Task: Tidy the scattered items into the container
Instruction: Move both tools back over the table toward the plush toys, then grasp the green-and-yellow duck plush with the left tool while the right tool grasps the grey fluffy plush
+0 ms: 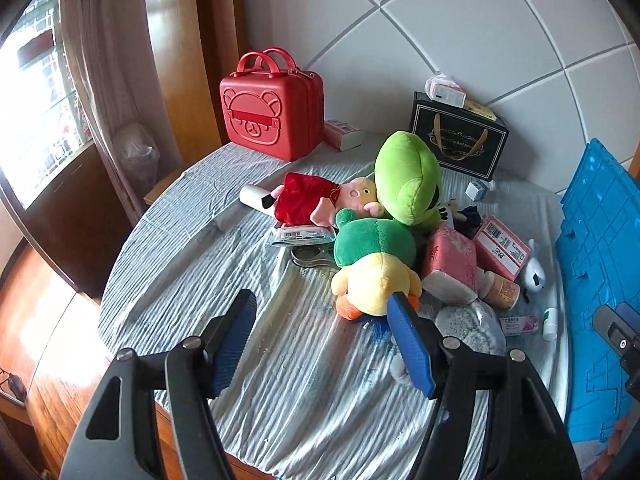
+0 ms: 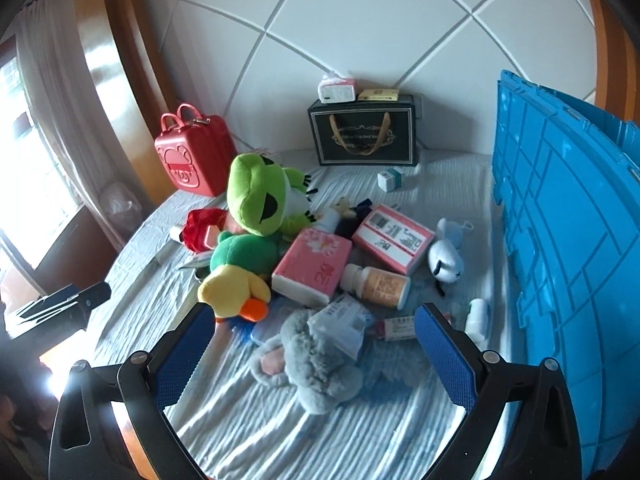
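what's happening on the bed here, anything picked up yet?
Nothing yet. A person holds two grippers over a pile of clutter on the striped bed sheet. The left gripper and right gripper both have open, empty jaws. The left points near the yellow duck plush, the right over the grey plush. The blue crate stands at the right, and the items remain scattered on the sheet.

- The right gripper (image 2: pixel 316 344) hangs over the near part of the bed (image 2: pixel 280 420), its jaws wide apart with nothing between the pads.
- A grey soft toy (image 2: pixel 316 364) lies just below the gripper.
- A pill bottle (image 2: pixel 376 285) lies on its side beside a pink tissue pack (image 2: pixel 310 266).
- A blue crate (image 2: pixel 560 260) stands along the bed's right edge.
- A red case (image 2: pixel 192 152) stands at the far left corner.
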Demonstrator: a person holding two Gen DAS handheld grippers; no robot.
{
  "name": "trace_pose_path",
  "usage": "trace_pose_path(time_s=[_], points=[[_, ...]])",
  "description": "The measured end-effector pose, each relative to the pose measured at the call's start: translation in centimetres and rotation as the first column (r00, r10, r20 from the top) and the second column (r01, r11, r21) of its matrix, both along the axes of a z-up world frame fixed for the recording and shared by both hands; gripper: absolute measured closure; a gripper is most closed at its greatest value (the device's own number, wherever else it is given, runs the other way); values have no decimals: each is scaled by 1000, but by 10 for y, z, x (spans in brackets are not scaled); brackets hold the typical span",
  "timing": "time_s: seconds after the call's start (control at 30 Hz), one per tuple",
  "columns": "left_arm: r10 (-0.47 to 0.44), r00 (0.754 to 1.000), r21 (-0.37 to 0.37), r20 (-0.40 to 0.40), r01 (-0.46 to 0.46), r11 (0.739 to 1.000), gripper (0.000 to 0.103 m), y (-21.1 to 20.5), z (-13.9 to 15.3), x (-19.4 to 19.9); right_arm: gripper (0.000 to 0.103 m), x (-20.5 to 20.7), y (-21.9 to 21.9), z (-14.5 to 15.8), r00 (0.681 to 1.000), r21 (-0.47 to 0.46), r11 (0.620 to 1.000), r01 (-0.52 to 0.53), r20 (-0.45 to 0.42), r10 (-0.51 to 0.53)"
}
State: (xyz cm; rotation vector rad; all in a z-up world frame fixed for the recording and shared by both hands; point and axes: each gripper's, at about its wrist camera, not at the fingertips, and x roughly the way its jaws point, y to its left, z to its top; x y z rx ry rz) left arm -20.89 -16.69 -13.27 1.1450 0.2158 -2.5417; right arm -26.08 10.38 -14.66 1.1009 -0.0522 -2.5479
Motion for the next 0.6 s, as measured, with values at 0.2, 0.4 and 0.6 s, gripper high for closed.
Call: trace_pose_path(time_s=[0.2,0.4,0.6], points=[[-67,997,14,31,67,998,36,-31,-22,-39,21,-28,-35,-32,997,41,998,42,67,-44],[-207,976,8,62,207,978,36,-82,-48,-80,38,-67,-90,-92,971,84,987,137,184,-151],[-283,951,31,122,281,959,36,-139,-78,-107,39,-103,-158,-137,937,160,969,186,269,-224]])
